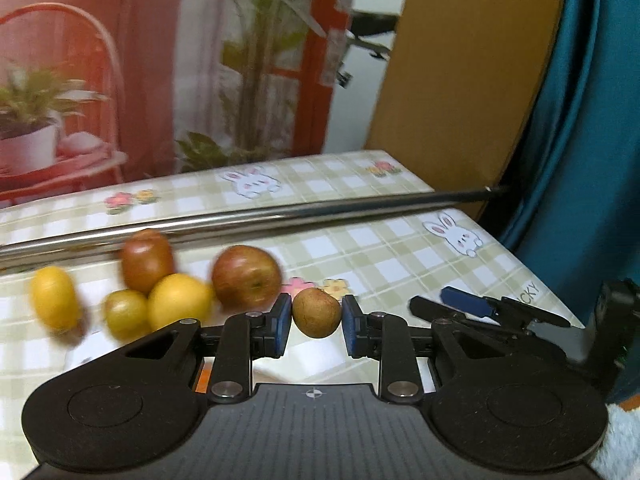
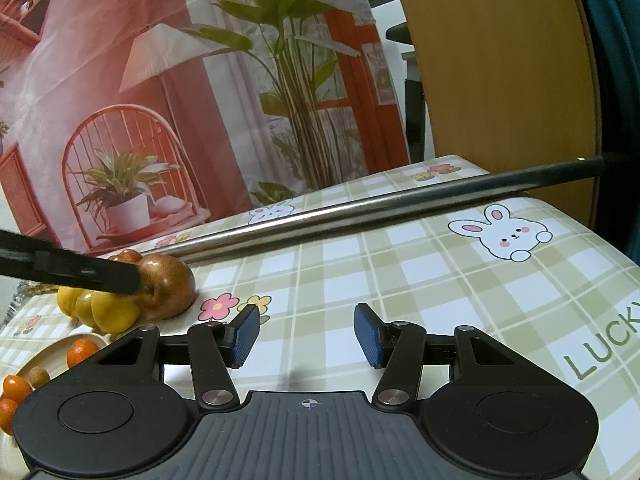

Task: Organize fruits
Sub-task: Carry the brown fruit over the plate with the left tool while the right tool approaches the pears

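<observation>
While clamped, kiwi [image 1: 316, 313] between left tongs [image 1: 316, 322]

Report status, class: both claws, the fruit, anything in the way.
Left claw shut on small brown fruit. Right claw open, empty. Plate holds oranges. Metal rod crosses table; not blocking.

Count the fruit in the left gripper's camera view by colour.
Yellow fruit: 3
Red-brown fruit: 2
Brown fruit: 1
Total: 6
</observation>
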Demonstrator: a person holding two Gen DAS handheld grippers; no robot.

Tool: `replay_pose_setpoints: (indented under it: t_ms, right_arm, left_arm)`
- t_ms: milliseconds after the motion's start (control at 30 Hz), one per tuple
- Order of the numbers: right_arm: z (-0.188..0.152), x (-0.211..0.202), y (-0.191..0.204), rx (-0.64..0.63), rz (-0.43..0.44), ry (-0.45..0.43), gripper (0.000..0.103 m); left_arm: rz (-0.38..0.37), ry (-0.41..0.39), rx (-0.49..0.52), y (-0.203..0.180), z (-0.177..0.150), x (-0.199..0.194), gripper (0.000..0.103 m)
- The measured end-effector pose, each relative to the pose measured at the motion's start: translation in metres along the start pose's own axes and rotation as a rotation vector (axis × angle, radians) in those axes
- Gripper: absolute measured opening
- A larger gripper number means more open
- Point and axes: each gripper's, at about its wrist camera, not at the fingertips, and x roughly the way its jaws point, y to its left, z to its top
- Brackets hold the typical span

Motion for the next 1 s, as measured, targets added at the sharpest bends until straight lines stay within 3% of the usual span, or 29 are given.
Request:
replay_pose_setpoints:
  t_ms: [267, 500, 700, 1000]
  right_arm:
    - [0.0, 0.0, -0.001, 0.005, 0.008, -0.001, 0.05]
    - [-0.004, -0.001, 0.009, -0.019, -0.006, 0.051, 0.05]
    - [-0.006, -0.006, 0.029, -0.041, 0.034, 0.1, 0.049]
    - [0.021, -0.003, 0.086, -0.16, 0.109, 0.118, 0.05]
  left_arm:
    - [0.104, -0.057, -0.122, 0.052, -0.025, -0.06, 0.028]
    - [0.165, -0.072, -0.194, 0.083, -0.049, -0.088, 0.028]
    - [0.169, -0.07, -0.237, 0.098, -0.063, -0.089, 0.028]
    - [0.136, -0.099, -0.269, 0.111, -0.084, -0.096, 0.028]
